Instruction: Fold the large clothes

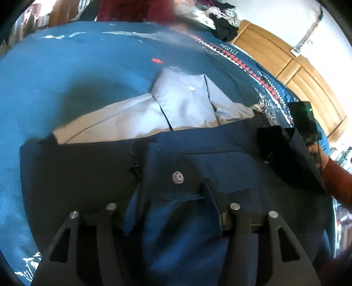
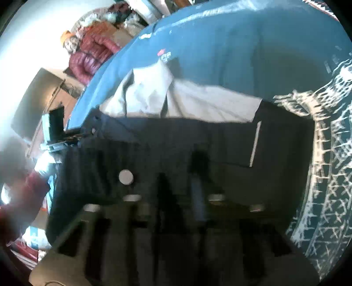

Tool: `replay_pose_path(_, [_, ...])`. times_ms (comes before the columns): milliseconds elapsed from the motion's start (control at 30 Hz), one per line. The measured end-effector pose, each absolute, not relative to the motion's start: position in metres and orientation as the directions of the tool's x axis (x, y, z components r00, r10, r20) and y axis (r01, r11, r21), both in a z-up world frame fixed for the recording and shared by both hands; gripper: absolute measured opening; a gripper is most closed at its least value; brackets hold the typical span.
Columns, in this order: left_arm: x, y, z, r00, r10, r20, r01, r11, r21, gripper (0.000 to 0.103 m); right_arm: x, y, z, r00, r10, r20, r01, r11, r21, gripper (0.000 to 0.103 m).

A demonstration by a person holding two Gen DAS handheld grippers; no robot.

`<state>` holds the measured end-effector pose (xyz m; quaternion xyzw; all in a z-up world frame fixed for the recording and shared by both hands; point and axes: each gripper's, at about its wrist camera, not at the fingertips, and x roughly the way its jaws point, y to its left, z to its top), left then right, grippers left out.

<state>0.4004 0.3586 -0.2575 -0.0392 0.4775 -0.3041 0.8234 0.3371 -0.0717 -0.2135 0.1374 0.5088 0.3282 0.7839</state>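
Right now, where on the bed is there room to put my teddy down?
The blue bedspread lies bare beyond the grey shirt, and to the left of the navy trousers. It is crowded near the middle, where both garments lie, and the left gripper and right gripper are at the trousers. Clothes pile up at the far edge.

Daylit fisheye views bend at the edges; the right wrist view is blurred, perhaps from motion.

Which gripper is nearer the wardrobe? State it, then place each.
Right. The right gripper holds a trousers corner at the side of the bed next to the wardrobe. The left gripper grips the waistband farther from it.
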Motion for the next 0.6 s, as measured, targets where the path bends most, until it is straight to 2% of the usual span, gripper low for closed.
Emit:
replay_pose_path(33, [0.401, 0.363, -0.257, 0.363, -0.540, -0.760, 0.449, 0.816, -0.365, 0.029, 0.334, -0.075, -0.209, 0.285, 0.658, -0.697, -0.373, 0.746, 0.552, 0.009])
replay_pose_path(133, [0.392, 0.368, -0.249, 0.391, -0.556, -0.734, 0.444, 0.812, -0.378, 0.018, 0.316, -0.089, -0.182, 0.360, 0.657, -0.662, -0.389, 0.751, 0.534, 0.007])
replay_pose_path(300, [0.365, 0.391, -0.202, 0.534, -0.586, -0.610, 0.426, 0.809, -0.405, 0.017, 0.289, -0.128, -0.123, 0.520, 0.633, -0.573, -0.388, 0.773, 0.503, 0.007])
replay_pose_path(433, [0.363, 0.434, -0.170, 0.682, -0.524, -0.511, 0.323, 0.842, -0.432, 0.016, 0.303, -0.161, -0.115, 0.586, 0.594, -0.551, -0.320, 0.795, 0.515, 0.006])
replay_pose_path(533, [0.378, 0.450, -0.185, 0.688, -0.479, -0.545, 0.254, 0.863, -0.437, 0.015, 0.331, -0.164, -0.154, 0.556, 0.557, -0.617, -0.248, 0.820, 0.516, 0.007])
replay_pose_path(600, [0.394, 0.446, -0.215, 0.654, -0.414, -0.633, 0.201, 0.902, -0.382, 0.016, 0.350, -0.158, -0.191, 0.503, 0.521, -0.690, -0.197, 0.846, 0.495, 0.007])
